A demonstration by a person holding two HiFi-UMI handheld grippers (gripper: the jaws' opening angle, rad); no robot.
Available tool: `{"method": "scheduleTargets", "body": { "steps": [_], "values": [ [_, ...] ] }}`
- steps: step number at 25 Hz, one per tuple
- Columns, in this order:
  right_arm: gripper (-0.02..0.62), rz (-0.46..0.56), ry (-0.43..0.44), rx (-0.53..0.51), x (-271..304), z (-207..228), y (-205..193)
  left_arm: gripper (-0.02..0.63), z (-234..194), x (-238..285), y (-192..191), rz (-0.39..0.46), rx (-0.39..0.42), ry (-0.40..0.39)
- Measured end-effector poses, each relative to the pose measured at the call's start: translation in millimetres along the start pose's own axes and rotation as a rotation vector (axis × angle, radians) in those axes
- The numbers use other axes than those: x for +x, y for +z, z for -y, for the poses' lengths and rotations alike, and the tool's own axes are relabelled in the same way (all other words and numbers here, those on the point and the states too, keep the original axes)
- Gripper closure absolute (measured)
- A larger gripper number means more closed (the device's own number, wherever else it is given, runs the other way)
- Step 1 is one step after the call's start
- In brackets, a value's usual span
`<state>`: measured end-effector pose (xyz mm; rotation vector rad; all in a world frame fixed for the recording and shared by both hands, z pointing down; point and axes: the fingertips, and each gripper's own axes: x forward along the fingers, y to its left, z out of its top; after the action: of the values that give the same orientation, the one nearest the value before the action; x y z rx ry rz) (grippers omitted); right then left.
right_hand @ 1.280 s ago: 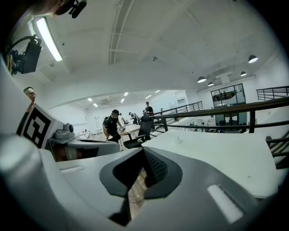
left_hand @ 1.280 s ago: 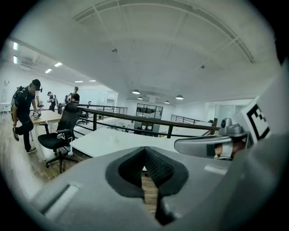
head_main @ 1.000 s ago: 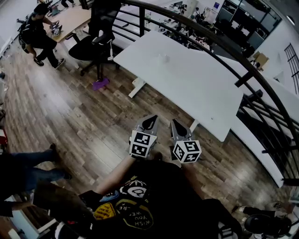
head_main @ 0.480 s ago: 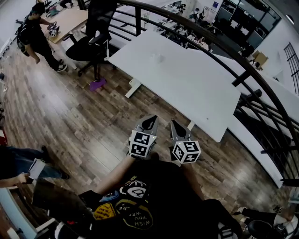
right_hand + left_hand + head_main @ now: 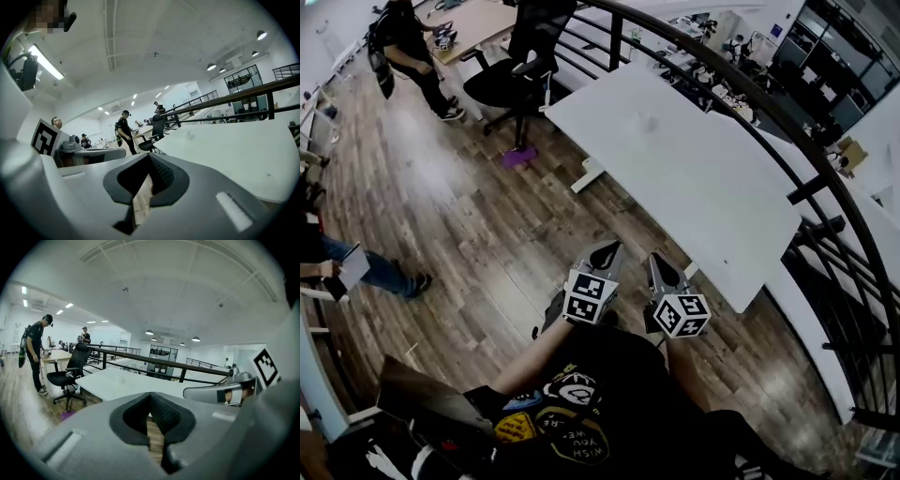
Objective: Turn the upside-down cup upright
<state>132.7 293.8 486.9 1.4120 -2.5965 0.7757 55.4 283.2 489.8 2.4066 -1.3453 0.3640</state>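
Note:
A small pale cup (image 5: 647, 122) stands on the far part of the white table (image 5: 703, 187); it is too small to tell which way up it is. It also shows as a speck in the left gripper view (image 5: 120, 378) and in the right gripper view (image 5: 187, 135). My left gripper (image 5: 604, 250) and right gripper (image 5: 660, 267) are held side by side over the wooden floor, short of the table's near edge. Both point towards the table. The left gripper (image 5: 150, 397) is shut with nothing in it. The right gripper (image 5: 150, 158) is also shut and empty.
A black office chair (image 5: 511, 80) stands at the table's far left end, with a purple object (image 5: 517, 157) on the floor beside it. A black railing (image 5: 787, 122) runs behind the table. One person (image 5: 408, 47) stands by a wooden desk (image 5: 478, 19); another (image 5: 356, 267) is at the left.
Both grippers stay shut and side by side. The head view has shifted as I move, so the table and chair sit further right in the picture. The person at left has moved up the picture.

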Motion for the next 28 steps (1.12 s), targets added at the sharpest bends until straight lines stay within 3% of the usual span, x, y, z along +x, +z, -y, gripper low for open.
{"method": "scheduleTargets", "body": {
  "steps": [3, 9, 19, 28],
  "values": [
    [0.598, -0.019, -0.012, 0.016, 12, 7, -3, 0.601, -18, 6, -4, -0.016, -0.037, 0.012],
    [0.598, -0.047, -0.057, 0.020, 71, 17, 4, 0.601, -72, 28, 13, -0.027, 0.016, 0.019],
    [0.598, -0.035, -0.107, -0.003, 156, -1, 34, 0.601, -142, 62, 50, -0.024, 0.069, -0.069],
    [0.598, -0.057, -0.142, 0.007, 210, -9, 38, 0.601, -209, 75, 48, -0.069, 0.046, -0.093]
  ]
}}
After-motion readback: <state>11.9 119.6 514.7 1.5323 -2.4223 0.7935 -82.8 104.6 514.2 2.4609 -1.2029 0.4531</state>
